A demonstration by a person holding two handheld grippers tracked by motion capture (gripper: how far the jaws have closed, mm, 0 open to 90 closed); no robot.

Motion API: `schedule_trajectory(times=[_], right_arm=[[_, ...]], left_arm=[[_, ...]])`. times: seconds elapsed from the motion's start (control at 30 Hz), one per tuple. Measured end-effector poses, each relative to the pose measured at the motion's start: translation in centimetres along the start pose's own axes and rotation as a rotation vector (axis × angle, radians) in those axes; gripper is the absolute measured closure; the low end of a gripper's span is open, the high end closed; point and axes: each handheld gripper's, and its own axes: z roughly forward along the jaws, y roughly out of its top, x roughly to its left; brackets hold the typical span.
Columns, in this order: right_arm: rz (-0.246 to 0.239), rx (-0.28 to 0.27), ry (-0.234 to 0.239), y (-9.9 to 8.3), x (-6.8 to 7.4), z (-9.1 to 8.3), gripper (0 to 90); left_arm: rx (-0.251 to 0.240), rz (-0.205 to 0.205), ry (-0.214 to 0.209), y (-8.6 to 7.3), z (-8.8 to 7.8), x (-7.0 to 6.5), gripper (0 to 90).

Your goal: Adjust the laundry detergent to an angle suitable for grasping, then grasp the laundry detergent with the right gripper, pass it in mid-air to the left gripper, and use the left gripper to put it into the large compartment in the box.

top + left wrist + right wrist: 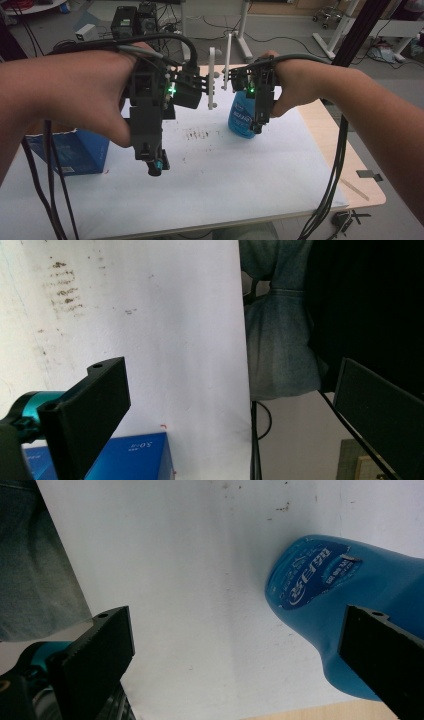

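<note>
Nearest, the left gripper (152,167) hangs above the white table (225,180), jaws spread wide and holding nothing. At the near left edge lies a blue box (70,152), untouched. Farther in, the right gripper (257,127) hovers just in front of a blue bottle (240,117) standing mid-table, jaws released and empty, probably lined up to reach it. Faint smudges (197,134) mark the table beside the bottle.

My jaws look like matt black plastic. The blue bottle (360,605) is smooth, slightly glossy plastic, the blue box (75,150) looks like smooth card, and the white table sheet (225,170) is matt, smudged, over pale wood (325,125).
</note>
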Motion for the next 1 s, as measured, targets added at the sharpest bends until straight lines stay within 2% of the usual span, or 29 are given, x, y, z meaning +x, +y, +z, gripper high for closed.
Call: schedule_trajectory(times=[0.37,0.7,1.0], right_arm=[[-0.003,-0.004,-0.004,0.01,0.30,-0.18,0.7],[0.011,-0.008,-0.017,-0.31,0.72,-0.56,0.7],[-0.015,-0.009,-0.021,0.05,1.02,-0.77,0.7]], left_arm=[[0.007,-0.008,0.000,0.09,0.07,0.11,1.7],[0.015,0.007,0.008,0.51,-0.22,-0.19,1.7],[0.011,-0.011,0.012,0.03,0.07,-0.67,1.7]])
